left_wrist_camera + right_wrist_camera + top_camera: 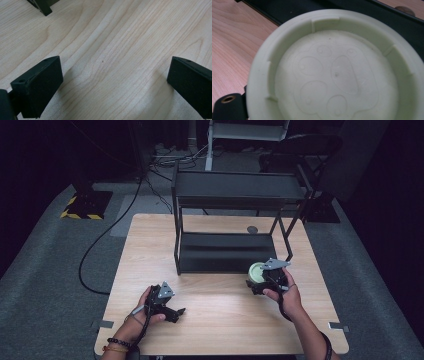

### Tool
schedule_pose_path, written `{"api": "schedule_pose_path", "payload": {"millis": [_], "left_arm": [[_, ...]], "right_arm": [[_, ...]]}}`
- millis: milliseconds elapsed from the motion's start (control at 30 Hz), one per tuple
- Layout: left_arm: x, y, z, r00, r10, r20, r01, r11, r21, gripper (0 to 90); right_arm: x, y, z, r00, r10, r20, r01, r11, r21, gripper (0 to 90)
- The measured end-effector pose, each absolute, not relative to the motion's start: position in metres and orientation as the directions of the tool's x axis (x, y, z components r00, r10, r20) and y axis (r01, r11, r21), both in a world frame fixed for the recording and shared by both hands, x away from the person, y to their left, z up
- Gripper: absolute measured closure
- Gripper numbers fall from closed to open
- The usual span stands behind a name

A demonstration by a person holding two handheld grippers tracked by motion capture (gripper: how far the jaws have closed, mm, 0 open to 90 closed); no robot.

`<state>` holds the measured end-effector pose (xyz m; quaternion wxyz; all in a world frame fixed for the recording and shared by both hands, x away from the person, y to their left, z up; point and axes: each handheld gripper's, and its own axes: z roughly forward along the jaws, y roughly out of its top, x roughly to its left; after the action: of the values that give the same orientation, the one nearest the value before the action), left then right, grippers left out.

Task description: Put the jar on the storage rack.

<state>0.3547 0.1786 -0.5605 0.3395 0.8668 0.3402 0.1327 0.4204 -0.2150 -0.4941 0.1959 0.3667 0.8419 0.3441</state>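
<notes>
A pale green round dish (257,271) is held just in front of the black shelf's lower tier (225,252), right of centre. My right gripper (261,281) is shut on it. In the right gripper view the dish (337,72) faces the camera with a raised paw print inside its rim, and one black jaw peeks out at the lower left. My left gripper (176,313) rests low over the table's front left. Its jaws stand wide apart in the left gripper view, with bare wood between the fingertips (37,85) of the left gripper (112,77).
A black two-tier shelf (235,187) stands on the far half of the wooden table (220,320); one of its feet (44,7) is close ahead of the left gripper. A round grommet (252,229) sits behind the shelf. A cable (100,245) trails off the left side.
</notes>
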Motion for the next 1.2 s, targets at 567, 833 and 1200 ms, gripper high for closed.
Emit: {"api": "schedule_pose_path", "payload": {"millis": [567, 833, 1200], "left_arm": [[0.355, 0.179, -0.561, 0.733, 0.681, -0.002, 0.501, -0.537, 0.679, 0.1], [0.355, 0.179, -0.561, 0.733, 0.680, -0.001, 0.500, -0.538, 0.679, 0.1], [0.355, 0.179, -0.561, 0.734, 0.679, -0.001, 0.498, -0.538, 0.680, 0.1]], "right_arm": [[0.434, -0.209, -0.479, -0.645, 0.759, -0.084, 0.478, 0.487, 0.731, 11.3], [0.441, -0.204, -0.476, -0.647, 0.758, -0.084, 0.477, 0.488, 0.731, 11.3], [0.450, -0.202, -0.473, -0.628, 0.774, -0.085, 0.482, 0.472, 0.738, 11.3]]}}
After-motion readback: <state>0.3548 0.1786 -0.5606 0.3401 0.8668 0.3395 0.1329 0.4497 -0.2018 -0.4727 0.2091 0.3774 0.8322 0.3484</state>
